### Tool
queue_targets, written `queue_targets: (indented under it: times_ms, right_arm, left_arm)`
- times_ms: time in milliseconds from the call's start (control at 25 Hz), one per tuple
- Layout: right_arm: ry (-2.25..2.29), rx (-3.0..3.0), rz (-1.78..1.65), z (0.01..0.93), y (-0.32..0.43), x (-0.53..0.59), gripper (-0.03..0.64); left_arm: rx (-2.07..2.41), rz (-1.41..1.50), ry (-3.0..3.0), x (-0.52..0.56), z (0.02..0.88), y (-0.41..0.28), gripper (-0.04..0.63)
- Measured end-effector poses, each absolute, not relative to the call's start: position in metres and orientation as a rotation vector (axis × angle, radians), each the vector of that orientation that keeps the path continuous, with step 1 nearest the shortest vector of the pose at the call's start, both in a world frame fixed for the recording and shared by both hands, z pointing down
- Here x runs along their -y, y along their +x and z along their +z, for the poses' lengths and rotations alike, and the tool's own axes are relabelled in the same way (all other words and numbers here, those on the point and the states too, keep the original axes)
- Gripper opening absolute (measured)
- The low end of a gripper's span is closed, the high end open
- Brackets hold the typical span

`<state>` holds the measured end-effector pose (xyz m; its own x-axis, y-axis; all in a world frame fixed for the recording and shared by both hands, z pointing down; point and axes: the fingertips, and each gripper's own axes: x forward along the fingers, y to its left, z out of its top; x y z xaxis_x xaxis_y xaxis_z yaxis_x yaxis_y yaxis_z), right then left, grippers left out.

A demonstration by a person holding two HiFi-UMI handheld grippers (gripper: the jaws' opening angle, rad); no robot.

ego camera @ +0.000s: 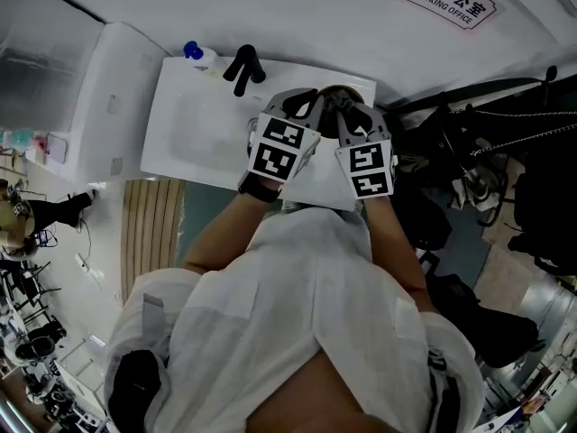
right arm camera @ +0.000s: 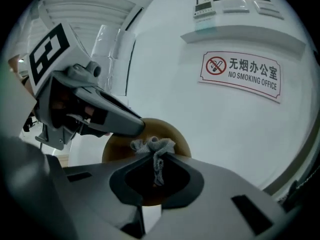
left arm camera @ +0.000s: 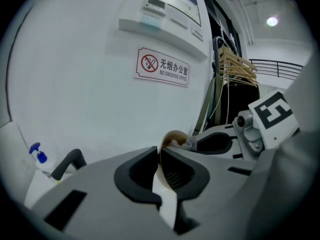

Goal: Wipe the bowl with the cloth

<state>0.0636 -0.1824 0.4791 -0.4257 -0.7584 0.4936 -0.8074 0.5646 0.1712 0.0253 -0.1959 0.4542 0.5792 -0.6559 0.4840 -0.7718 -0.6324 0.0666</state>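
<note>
A: Where is the bowl (right arm camera: 175, 134) now?

B: It is held up before the white wall (right arm camera: 165, 69), over the right part of the sink (ego camera: 180, 133). The left tool (left arm camera: 159, 151) is clamped on its rim and comes in from 10 o'clock in the right gripper view.

A: And the cloth (right arm camera: 152, 145)?

B: The right tool (right arm camera: 155, 159) is closed tight on the grey cloth, and the bunch touches the inside of the bowl.

A: What is around?

B: A no-smoking sign (right arm camera: 240, 74) at 2 o'clock of the bowl. In the head view, the black faucet (ego camera: 243, 66) is at 10 o'clock of the tools.
</note>
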Motion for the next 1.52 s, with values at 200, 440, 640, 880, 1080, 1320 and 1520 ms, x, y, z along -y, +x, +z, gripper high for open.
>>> queue_targets:
  times_ms: [200,440,640,880,1080,1320,1520]
  right_arm:
    - [1.256,2.218,0.1,0.48,0.058,0.176,0.04]
    - [1.195,2.21,0.046,0.476,0.045,0.171,0.04]
    - [1.102,2.238,0.053,0.475,0.03,0.164,0.04]
    - [0.936,2.264,0.077,0.478,0.011,0.151,0.04]
    - [0.813,2.209,0.106,0.492,0.005,0.139,0.04]
    - [0.808,2.072,0.117,0.51,0.021,0.14,0.04]
    - [0.878,2.012,0.064,0.512,0.033,0.149,0.04]
  left_arm:
    - [1.125,0.653,2.566,0.178,0.449,0.026,0.031]
    - [1.104,0.661,2.586,0.17,0.447,0.024,0.032]
    - [1.114,0.656,2.581,0.169,0.445,0.018,0.032]
    - [1.149,0.615,2.581,0.172,0.438,0.012,0.032]
    - [1.207,0.675,2.577,0.178,0.442,0.001,0.031]
    - [1.193,0.725,2.538,0.177,0.457,-0.004,0.028]
    - [1.156,0.711,2.533,0.174,0.458,0.001,0.031]
